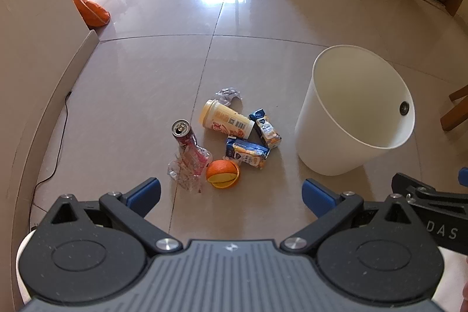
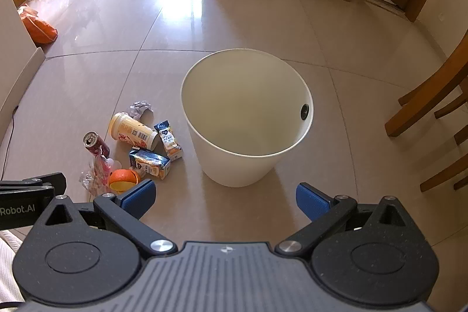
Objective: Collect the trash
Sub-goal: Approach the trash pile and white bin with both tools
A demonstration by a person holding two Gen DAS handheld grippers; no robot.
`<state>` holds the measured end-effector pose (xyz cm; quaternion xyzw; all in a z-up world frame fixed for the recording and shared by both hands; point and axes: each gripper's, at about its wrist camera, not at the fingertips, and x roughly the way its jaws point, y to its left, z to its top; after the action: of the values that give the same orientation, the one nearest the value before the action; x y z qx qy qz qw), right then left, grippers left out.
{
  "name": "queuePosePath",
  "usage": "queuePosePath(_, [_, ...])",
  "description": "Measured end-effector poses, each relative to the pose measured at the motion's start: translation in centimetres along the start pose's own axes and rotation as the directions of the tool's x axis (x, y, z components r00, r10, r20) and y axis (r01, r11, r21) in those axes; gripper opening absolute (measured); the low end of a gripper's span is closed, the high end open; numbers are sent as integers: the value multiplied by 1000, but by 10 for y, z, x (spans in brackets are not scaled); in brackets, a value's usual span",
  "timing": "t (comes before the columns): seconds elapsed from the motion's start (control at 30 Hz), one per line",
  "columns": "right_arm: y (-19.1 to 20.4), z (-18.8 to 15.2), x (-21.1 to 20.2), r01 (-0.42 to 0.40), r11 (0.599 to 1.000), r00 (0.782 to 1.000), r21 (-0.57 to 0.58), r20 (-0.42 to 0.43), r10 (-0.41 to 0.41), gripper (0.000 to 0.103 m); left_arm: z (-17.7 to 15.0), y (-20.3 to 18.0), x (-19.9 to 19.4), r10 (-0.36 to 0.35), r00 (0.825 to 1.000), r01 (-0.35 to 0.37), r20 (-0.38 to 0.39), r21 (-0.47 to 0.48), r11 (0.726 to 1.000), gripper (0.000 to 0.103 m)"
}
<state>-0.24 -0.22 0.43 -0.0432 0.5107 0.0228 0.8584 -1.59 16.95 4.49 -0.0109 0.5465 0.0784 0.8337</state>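
We hold both tools above the tiled floor (image 1: 140,72), angled down toward it. Left tool (image 1: 231,195): jaws spread wide, blue pads (image 1: 144,196) well apart, nothing between them. Right tool (image 2: 224,199): likewise wide open and empty.

Trash lies in one loose cluster on the floor, left of the white bin (image 2: 248,119). The bin stands upright, and no trash shows in the part of its inside we can see; a small dark round fitting sits on its inner wall near the rim.

Cluster contents, as we see them from the left wrist view:
- red drink can (image 1: 185,135), opened top facing the camera, lying on crumpled clear plastic wrap (image 1: 187,171)
- orange peel (image 1: 223,174), just beside the wrap, nearest to us
- yellow paper cup (image 1: 226,120) on its side, lid end pointing left
- two small blue drink cartons: one (image 1: 247,154) flat just beyond the peel, one (image 1: 266,128) between the cup and the bin
- crumpled paper scrap (image 1: 229,95) at the far edge, touching the cup

Nearest carton is near the bin, not touching it.

A black cable (image 1: 57,148) runs along the floor by the left wall.
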Motion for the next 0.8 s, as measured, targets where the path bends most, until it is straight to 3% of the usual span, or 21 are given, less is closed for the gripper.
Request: queuePosePath(0.8, [-8,9,-1,-21,999,1000,25,0,21,103,9,-2,0,8,1000,-8,-3,11,1000,102])
